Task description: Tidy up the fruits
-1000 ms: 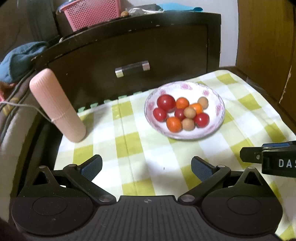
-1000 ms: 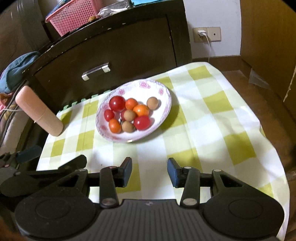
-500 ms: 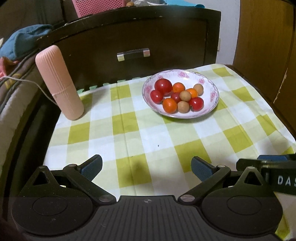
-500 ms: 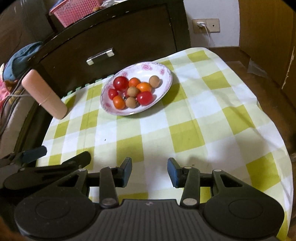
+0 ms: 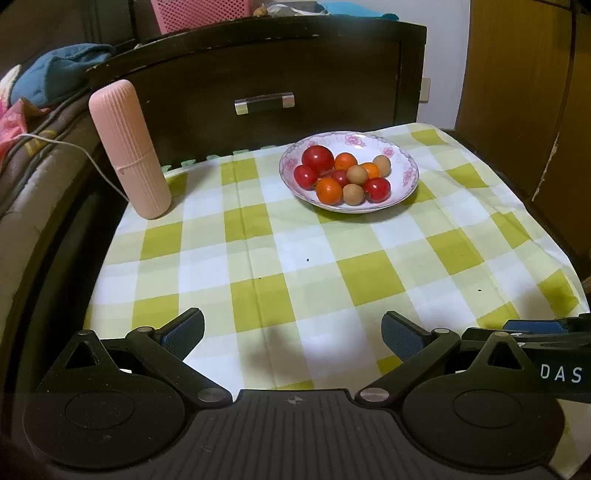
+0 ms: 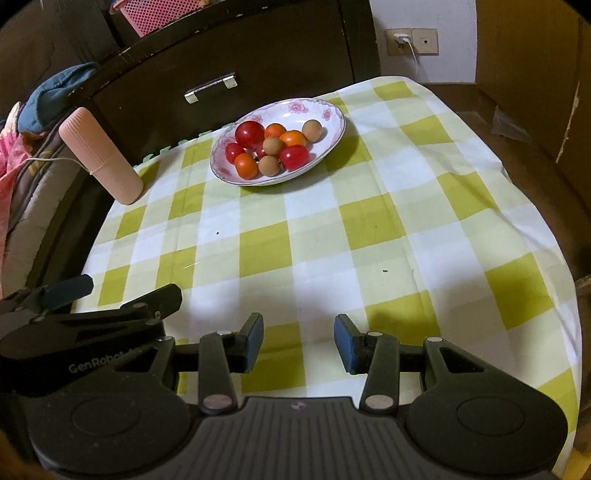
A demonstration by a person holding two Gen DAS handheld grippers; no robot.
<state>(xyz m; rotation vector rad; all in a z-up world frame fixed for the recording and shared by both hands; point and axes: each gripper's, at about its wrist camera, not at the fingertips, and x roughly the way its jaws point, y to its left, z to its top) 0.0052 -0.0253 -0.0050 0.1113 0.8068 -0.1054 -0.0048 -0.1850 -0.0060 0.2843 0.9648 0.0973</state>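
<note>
A white bowl (image 5: 400, 157) with a pink flower rim is sitting at the far end of a green-and-white checked cloth (image 5: 280, 266), close to a dark drawer front (image 5: 280, 74). The fruits (image 5: 345, 175) are lying heaped inside it: red tomatoes, orange ones and small brown round ones, touching one another. A pink ribbed case (image 5: 129, 151) is standing tilted at the far left edge of the cloth, well apart from the bowl. The left gripper (image 5: 291, 334) is hovering over the near edge of the cloth with its jaws standing wide apart and nothing between them. The right gripper (image 6: 299, 341) is hanging just beside it, also over the near edge, its jaws parted by a narrower gap and holding nothing. Both grippers are pointing toward the bowl and are well apart from it. A pink basket (image 5: 195, 13) is sitting on top of the drawer unit
</note>
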